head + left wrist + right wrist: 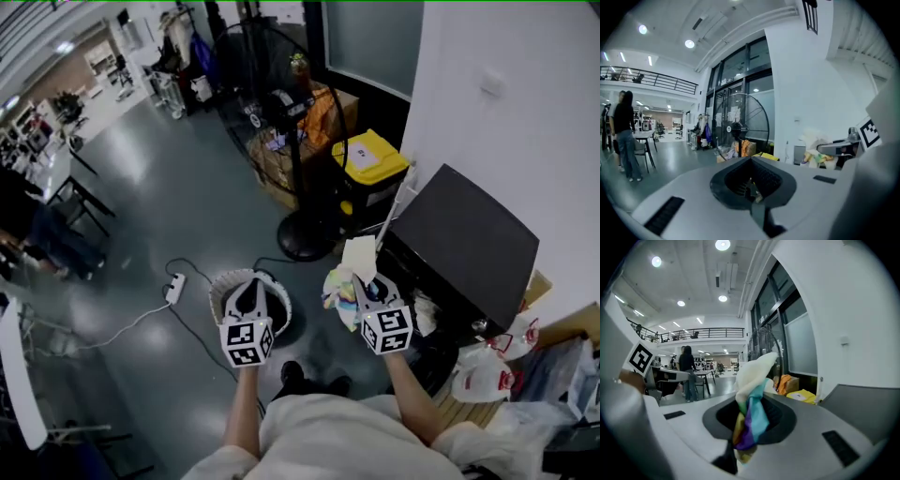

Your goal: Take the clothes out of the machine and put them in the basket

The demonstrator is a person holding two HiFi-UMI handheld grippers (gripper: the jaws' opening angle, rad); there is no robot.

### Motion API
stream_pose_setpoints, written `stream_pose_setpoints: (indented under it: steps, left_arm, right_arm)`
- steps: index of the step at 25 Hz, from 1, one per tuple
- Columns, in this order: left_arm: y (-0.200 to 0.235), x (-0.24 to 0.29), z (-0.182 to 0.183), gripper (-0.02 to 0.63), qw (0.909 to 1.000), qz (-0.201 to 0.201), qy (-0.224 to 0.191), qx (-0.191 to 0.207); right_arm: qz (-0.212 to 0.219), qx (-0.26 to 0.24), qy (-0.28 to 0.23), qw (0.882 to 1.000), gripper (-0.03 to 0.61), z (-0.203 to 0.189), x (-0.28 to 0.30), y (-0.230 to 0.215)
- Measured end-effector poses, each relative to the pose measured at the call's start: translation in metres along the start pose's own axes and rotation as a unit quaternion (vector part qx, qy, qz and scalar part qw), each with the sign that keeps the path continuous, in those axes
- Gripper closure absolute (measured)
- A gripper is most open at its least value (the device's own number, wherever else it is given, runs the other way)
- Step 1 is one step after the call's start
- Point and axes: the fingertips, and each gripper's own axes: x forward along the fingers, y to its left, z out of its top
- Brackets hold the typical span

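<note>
My right gripper (362,281) is shut on a bunched cloth (339,286) striped in purple, blue, yellow and green, with a white part (359,256) sticking up. The right gripper view shows the cloth (749,420) pinched between the jaws and held up in the air. The dark machine (464,242) stands to the right, against the white wall. A white round basket (219,287) sits on the floor under my left gripper (250,284). That gripper (751,187) looks shut with nothing in it. Both grippers are raised and side by side.
A tall floor fan (281,103) stands ahead, with a yellow-lidded bin (371,156) and a cardboard box (328,117) beside it. A power strip (174,288) and cable lie on the floor at the left. Plastic bags (485,375) sit at the right. People stand (624,133) far left.
</note>
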Motion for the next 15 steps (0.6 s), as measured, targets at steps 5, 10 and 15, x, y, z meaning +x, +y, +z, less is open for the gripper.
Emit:
stream_pose_setpoints:
  steps: [5, 10, 15]
  left_arm:
    - [0.06, -0.044, 0.001, 0.597, 0.9979, 0.064, -0.007, -0.012]
    - [0.127, -0.084, -0.006, 0.597, 0.993, 0.116, -0.006, -0.024]
    - [0.202, -0.106, -0.013, 0.597, 0.9885, 0.147, -0.005, -0.037]
  right_arm:
    - [0.071, -0.021, -0.004, 0.997, 0.501, 0.021, 0.04, 0.066]
    - [0.124, -0.038, -0.008, 0.992, 0.501, 0.038, 0.079, 0.138]
    - [0.151, -0.037, 0.002, 0.988, 0.5, 0.037, 0.126, 0.207]
